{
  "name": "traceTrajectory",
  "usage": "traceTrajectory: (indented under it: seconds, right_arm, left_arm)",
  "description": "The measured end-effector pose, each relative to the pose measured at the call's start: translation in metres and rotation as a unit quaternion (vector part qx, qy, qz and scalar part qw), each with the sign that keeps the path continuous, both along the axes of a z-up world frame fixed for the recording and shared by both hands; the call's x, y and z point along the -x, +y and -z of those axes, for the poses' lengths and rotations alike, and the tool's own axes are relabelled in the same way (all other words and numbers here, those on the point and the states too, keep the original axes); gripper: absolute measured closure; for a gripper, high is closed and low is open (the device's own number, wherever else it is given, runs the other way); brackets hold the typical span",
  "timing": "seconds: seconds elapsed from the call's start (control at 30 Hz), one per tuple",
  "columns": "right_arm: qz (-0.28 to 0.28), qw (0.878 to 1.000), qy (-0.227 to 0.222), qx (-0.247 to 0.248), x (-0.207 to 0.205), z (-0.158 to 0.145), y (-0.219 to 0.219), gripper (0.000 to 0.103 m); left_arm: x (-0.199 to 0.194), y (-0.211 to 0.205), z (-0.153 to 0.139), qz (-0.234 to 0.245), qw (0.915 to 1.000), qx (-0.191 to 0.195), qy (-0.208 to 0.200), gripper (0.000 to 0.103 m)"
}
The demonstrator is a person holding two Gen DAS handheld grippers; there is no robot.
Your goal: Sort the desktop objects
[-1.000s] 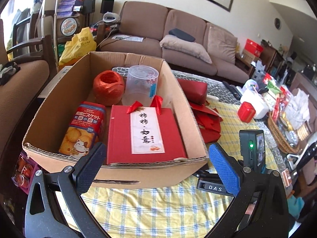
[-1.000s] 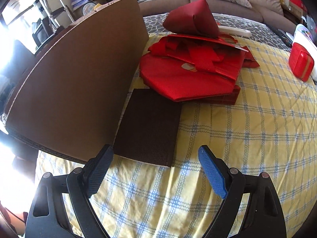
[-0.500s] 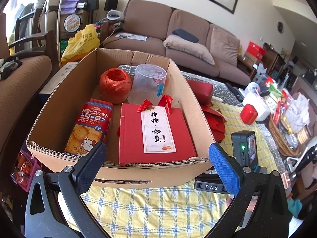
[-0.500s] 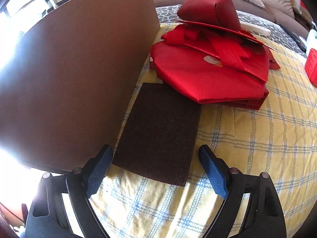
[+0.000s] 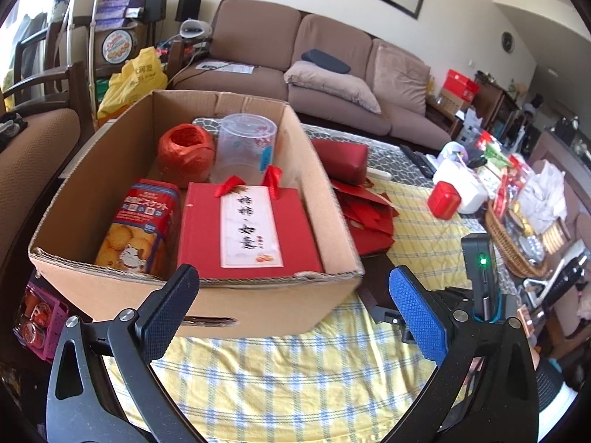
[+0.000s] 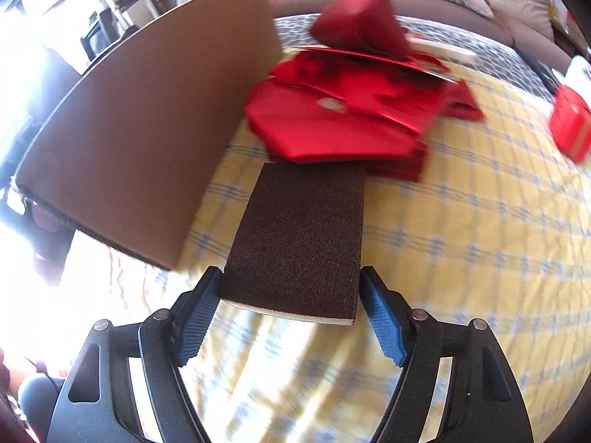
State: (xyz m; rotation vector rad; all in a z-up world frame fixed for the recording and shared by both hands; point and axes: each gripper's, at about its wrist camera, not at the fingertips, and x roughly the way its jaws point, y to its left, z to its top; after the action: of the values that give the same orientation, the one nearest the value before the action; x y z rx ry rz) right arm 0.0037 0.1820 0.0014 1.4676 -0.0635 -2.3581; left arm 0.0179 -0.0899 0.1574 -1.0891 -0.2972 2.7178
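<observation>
The right tongs (image 6: 290, 312) have just been closing around the near end of the dark sponge (image 6: 299, 236) lying on the worktop (image 6: 461, 243) beside the cardboard box (image 6: 147, 140); whether the pads grip it I cannot tell. The left tongs (image 5: 295, 313) hang wide open, empty.

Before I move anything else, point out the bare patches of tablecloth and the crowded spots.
Free: yellow tablecloth in front of the cardboard box, and the stretch right of the dark sponge, toward the small red tin. Crowded: the red bag pile beside the box, and the far right edge around the wicker basket.
</observation>
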Motion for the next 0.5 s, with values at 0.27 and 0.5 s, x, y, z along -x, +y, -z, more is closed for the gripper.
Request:
traceTrajectory:
  seconds: [0.27, 0.5]
  right_arm:
    - [0.022, 0.998, 0.015, 0.05, -0.029, -0.032, 0.039, 0.026]
    - [0.024, 0.995, 0.022, 0.089, -0.055, -0.055, 0.049, 0.026]
  left_arm:
    - [-0.015, 0.035, 0.003, 0.047, 0.9976, -0.049, -0.017, 0.0]
    - [-0.02, 0.055, 0.035, 0.095, 0.9648, -0.223, -0.102, 0.0]
